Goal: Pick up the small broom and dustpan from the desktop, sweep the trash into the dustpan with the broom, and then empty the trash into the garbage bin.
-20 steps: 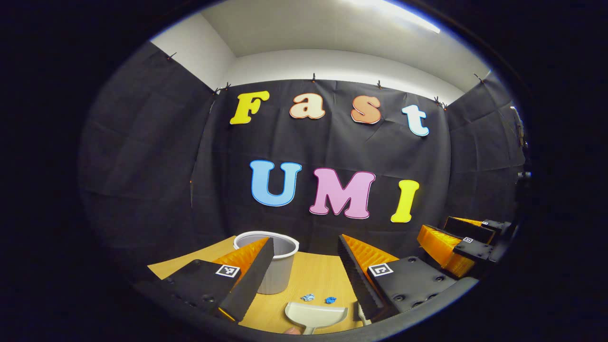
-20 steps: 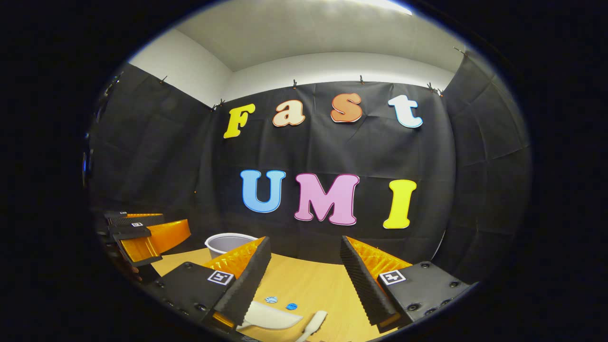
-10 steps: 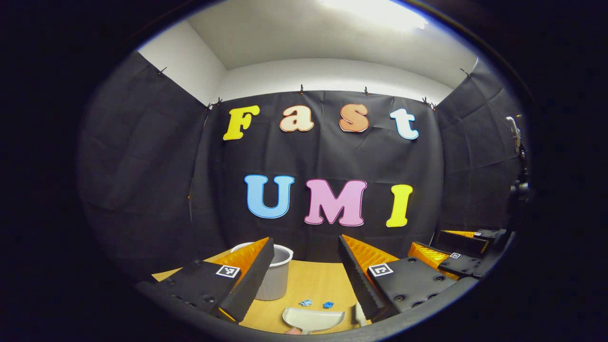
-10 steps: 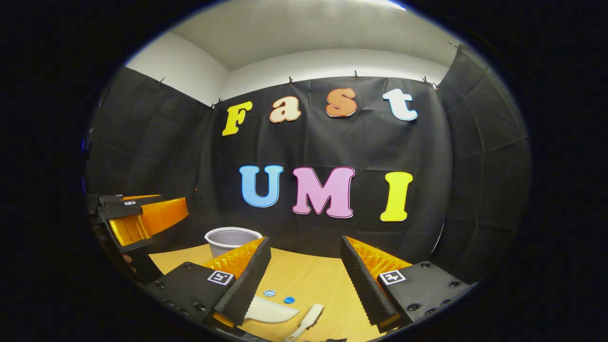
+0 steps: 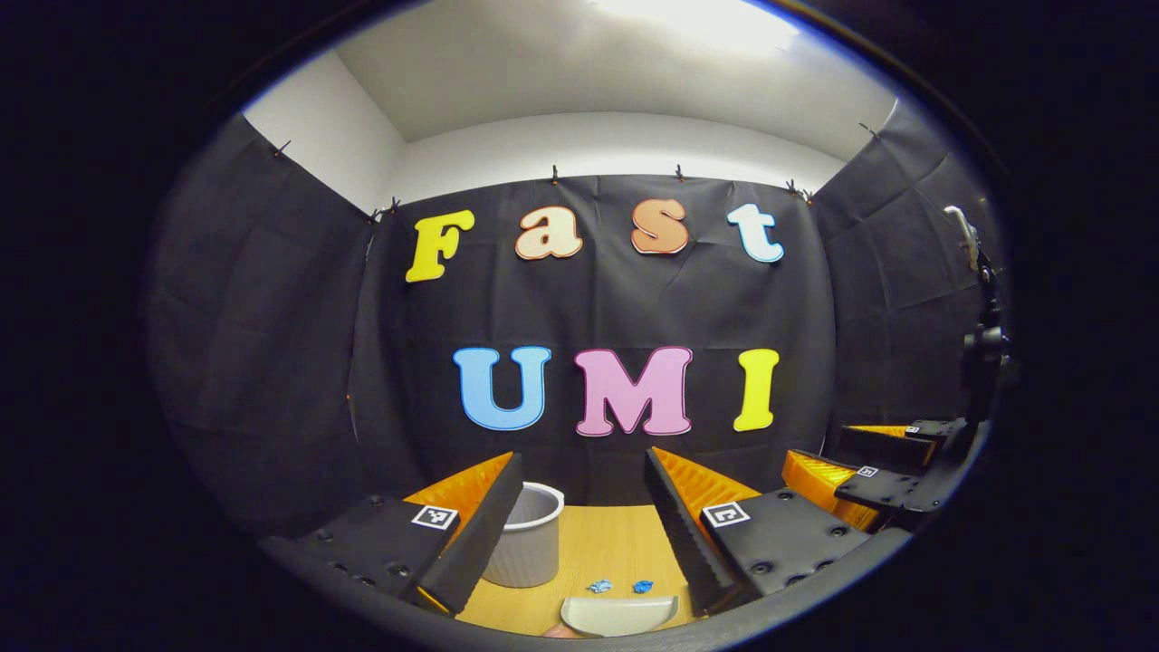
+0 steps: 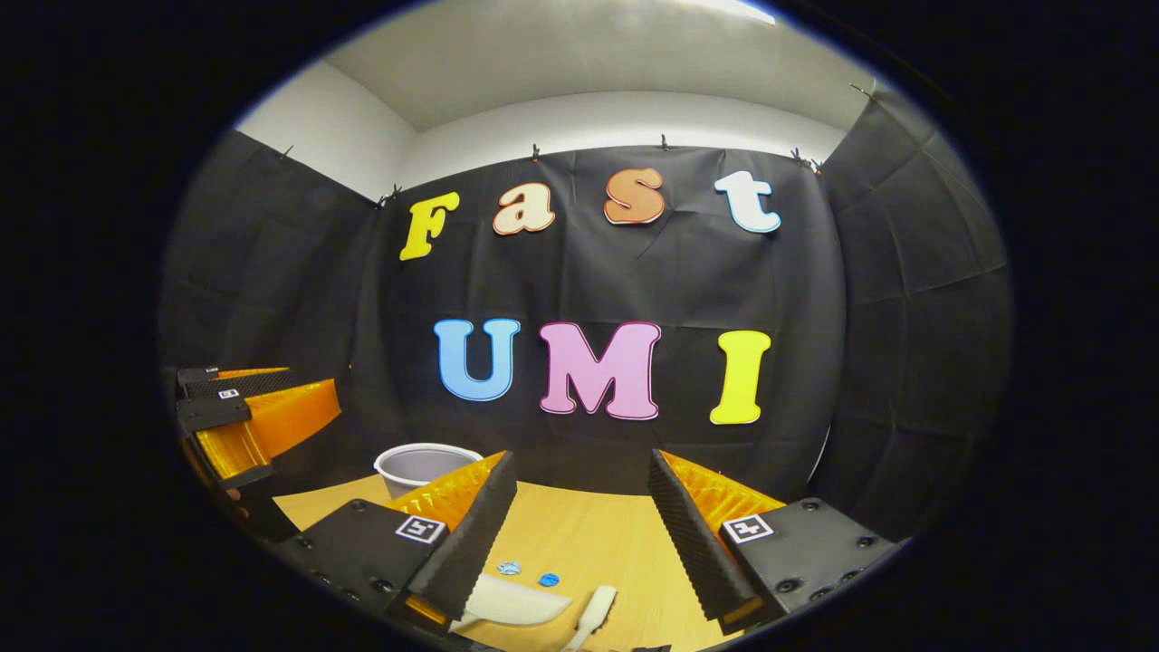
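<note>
I see my left gripper (image 5: 579, 516) and right gripper (image 6: 579, 516) both spread wide and empty above the desktop (image 6: 589, 534). The dustpan (image 5: 618, 614) lies near me with two blue trash scraps (image 5: 620, 587) just beyond it. The broom (image 6: 590, 611) rests right of the dustpan, and the garbage bin (image 5: 530, 543) stands far left.

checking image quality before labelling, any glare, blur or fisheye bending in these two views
Left gripper view: bright ceiling light glare at top; fisheye bows the walls; the bin, scraps and dustpan read sharp, dustpan cut off at the bottom. Right gripper view: less ceiling glare, same bending; the broom handle lies low at the edge, scraps tiny but crisp; no motion blur.
</note>
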